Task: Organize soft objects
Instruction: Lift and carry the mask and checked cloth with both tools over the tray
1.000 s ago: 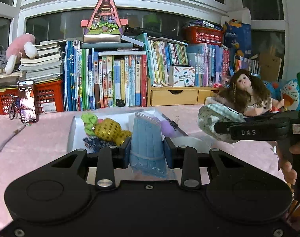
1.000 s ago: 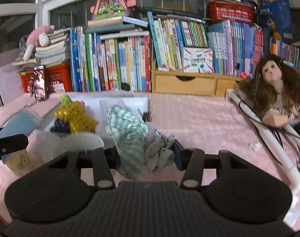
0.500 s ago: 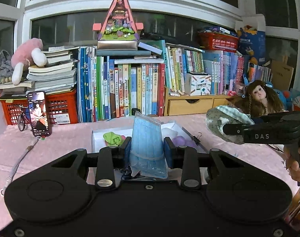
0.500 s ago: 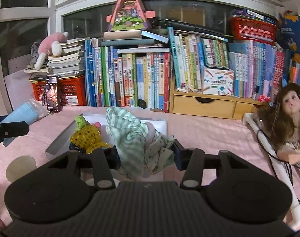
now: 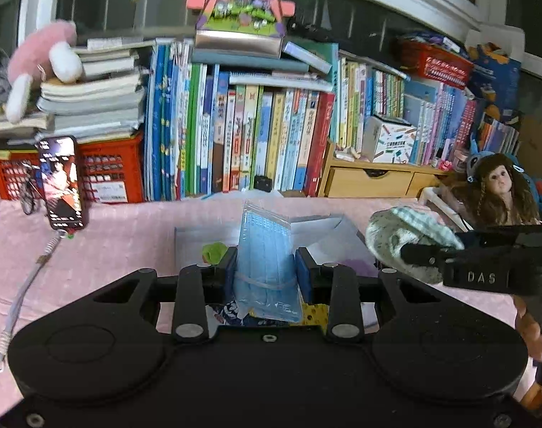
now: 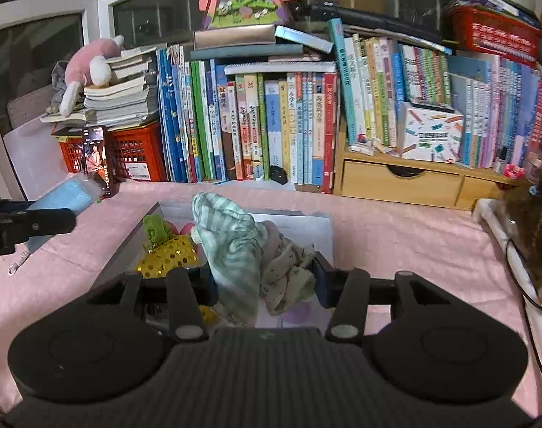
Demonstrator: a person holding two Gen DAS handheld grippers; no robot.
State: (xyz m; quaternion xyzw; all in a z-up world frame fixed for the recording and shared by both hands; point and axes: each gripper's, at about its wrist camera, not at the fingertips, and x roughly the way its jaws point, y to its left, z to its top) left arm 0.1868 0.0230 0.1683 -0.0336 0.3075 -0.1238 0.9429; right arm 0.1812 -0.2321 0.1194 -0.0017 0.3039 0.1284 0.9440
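Observation:
My left gripper is shut on a pack of blue face masks in clear plastic, held above a white tray. My right gripper is shut on a bundle of green striped and dotted cloth, also above the white tray. In the tray lie a yellow sequined toy with a green top and a purple item. The cloth bundle and right gripper show at the right of the left wrist view. The mask pack shows at the left of the right wrist view.
A pink cloth covers the table. A row of books, red crates, a phone and wooden drawers line the back. A doll and white tubing are at the right.
Both grippers have risen and pulled back from the tray with their loads still held. The tray now looks farther away and lower in both views.

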